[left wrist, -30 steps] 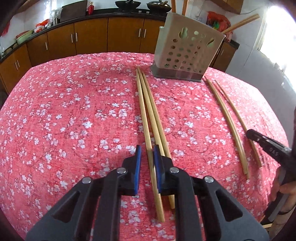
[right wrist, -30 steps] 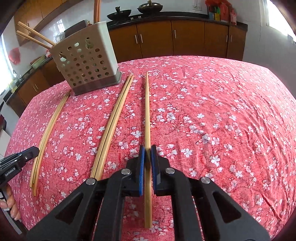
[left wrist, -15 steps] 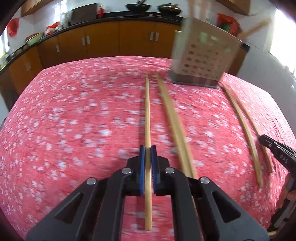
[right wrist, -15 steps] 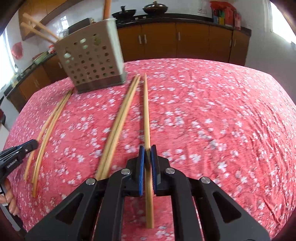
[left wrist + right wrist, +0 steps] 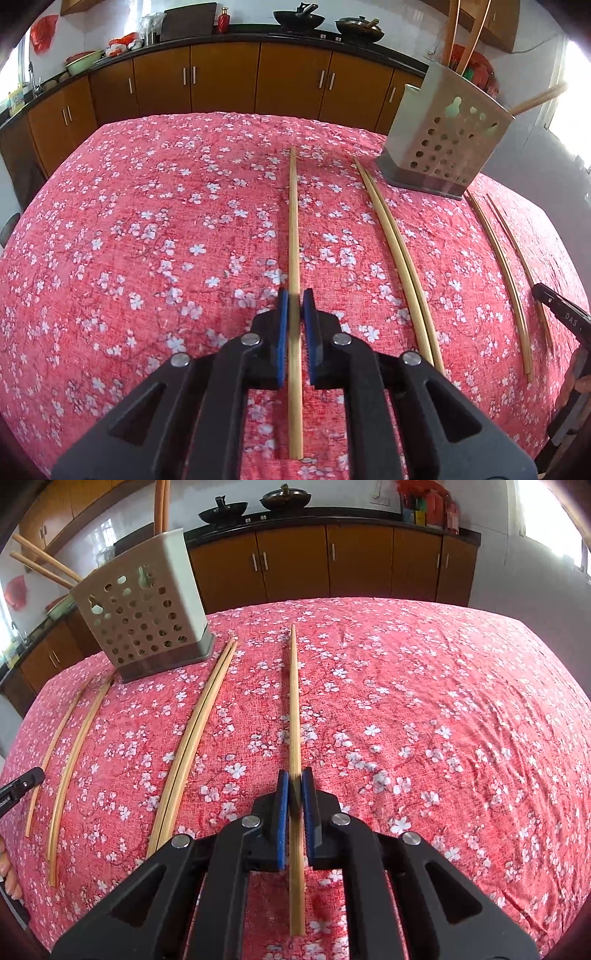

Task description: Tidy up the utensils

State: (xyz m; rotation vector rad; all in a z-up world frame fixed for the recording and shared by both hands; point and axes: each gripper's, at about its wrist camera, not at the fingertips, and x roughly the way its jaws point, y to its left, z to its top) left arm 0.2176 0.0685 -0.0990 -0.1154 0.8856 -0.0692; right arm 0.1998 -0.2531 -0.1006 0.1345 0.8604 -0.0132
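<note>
Each hand-held gripper clamps a single chopstick above a table dressed in a red cloth [image 5: 147, 221] printed with white blossoms. The left gripper [image 5: 294, 328] pinches its chopstick [image 5: 293, 229] between blue pads, the stick running straight ahead; the right gripper [image 5: 294, 808] grips its own chopstick [image 5: 294, 709] the same way. The perforated holder [image 5: 443, 147] stands at the far side of the table with several sticks already upright or leaning in it. A pair of chopsticks [image 5: 395, 254] lies touching side by side on the cloth, and two thinner, curved sticks [image 5: 506, 269] lie near the edge. The step in hand looks like carrying the held sticks to the holder: tipping each upright, keeping the squeeze firm so it cannot slip, and lowering the tip through the open top without knocking the leaning ones. Beyond stand brown cabinets [image 5: 332, 561] under a dark counter bearing two woks [image 5: 299, 16].
</note>
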